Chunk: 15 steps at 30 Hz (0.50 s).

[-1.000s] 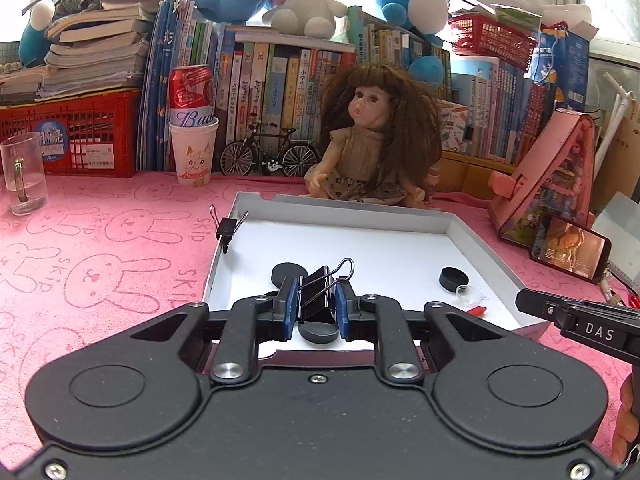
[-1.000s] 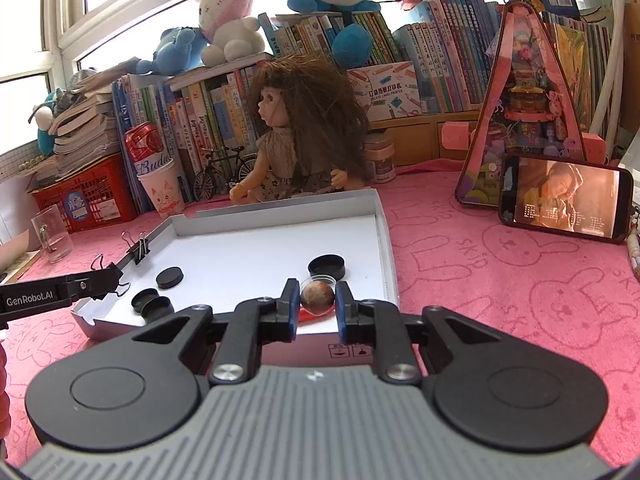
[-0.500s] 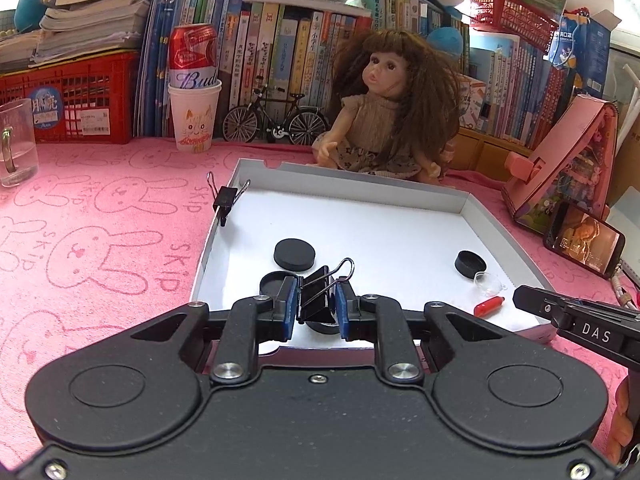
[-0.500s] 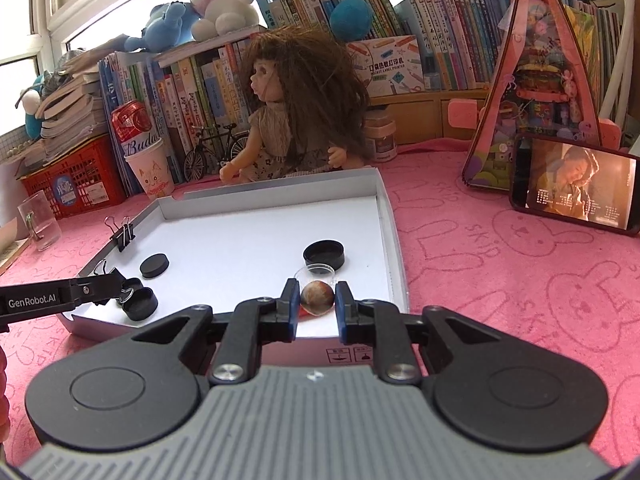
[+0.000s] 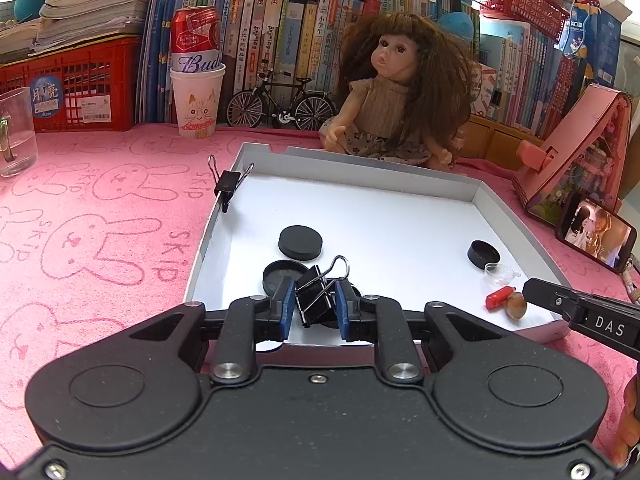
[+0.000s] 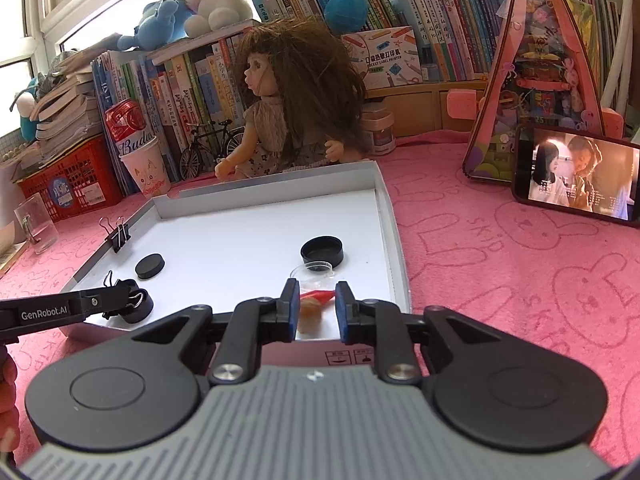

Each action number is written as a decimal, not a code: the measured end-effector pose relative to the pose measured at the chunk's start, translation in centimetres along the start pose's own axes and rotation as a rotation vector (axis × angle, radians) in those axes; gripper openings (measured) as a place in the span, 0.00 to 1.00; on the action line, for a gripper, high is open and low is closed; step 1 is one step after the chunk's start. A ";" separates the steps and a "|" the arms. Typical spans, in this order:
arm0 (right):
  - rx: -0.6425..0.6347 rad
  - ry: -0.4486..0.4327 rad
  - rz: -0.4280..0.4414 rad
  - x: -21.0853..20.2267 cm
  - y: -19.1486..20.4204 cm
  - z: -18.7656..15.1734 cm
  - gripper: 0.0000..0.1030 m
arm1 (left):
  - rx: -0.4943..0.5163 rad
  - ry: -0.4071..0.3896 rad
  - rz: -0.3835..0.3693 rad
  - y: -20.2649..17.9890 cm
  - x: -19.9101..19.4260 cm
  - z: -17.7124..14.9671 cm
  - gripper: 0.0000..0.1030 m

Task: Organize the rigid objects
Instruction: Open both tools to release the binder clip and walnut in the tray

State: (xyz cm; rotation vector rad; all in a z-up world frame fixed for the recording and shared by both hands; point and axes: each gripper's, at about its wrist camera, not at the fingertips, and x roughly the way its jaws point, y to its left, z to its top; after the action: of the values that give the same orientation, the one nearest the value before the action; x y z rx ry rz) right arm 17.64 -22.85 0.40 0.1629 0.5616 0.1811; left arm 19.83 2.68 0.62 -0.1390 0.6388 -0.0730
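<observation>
- Left wrist view: the left gripper (image 5: 311, 307), whose jaws have just been opening a little, stands narrow around a black binder clip (image 5: 315, 298) (pads barely off it) over the white tray (image 5: 516, 216); black caps lie just beyond.
- Right wrist view: the right gripper (image 6: 317, 310), whose jaws have just been opening, stands loose; the brown bead (image 6: 310, 317) lies in the tray by the left pad. Both deliveries look nearly done.

Left gripper (image 5: 311, 305) over near edge of white tray (image 5: 472, 194); a black binder clip (image 5: 316, 296) sits tilted between its blue pads. Jaws have just been opening, small gaps at both pads. In tray: black disc (image 5: 300, 242) beyond the clip, open black cap (image 5: 282, 276) left of clip, second black cap (image 5: 483, 254) far right, clear lid (image 5: 500, 274), red capsule (image 5: 499, 298), brown bead (image 5: 516, 306). Another clip (image 5: 227, 184) on tray's left rim. Right gripper (image 5: 532, 290) tip beside bead.
</observation>
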 end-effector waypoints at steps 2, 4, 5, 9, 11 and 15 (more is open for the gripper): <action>0.006 -0.003 0.005 -0.1 -0.1 0.0 0.37 | 0.003 -0.006 -0.004 -0.1 -0.2 0.0 0.27; 0.012 -0.006 0.011 -0.3 -0.1 0.0 0.44 | 0.015 -0.019 -0.005 -0.2 -0.6 -0.1 0.37; 0.012 -0.008 0.013 -0.4 -0.1 -0.1 0.44 | 0.023 -0.026 -0.006 -0.3 -0.8 -0.1 0.38; 0.002 -0.017 0.020 -1.1 0.1 -0.2 0.48 | 0.047 -0.042 -0.024 -0.8 -1.8 -0.3 0.45; -0.011 -0.026 0.026 -1.7 0.3 -0.3 0.52 | 0.056 -0.046 -0.037 -1.0 -2.4 -0.4 0.47; -0.046 -0.045 0.043 -3.1 0.6 -0.8 0.59 | 0.096 -0.063 -0.073 -1.7 -4.2 -0.9 0.51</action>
State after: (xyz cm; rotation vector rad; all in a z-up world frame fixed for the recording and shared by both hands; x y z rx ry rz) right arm 14.58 -22.82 1.46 0.1344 0.5092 0.2316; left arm 15.91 1.34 2.62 -0.0715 0.5664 -0.1687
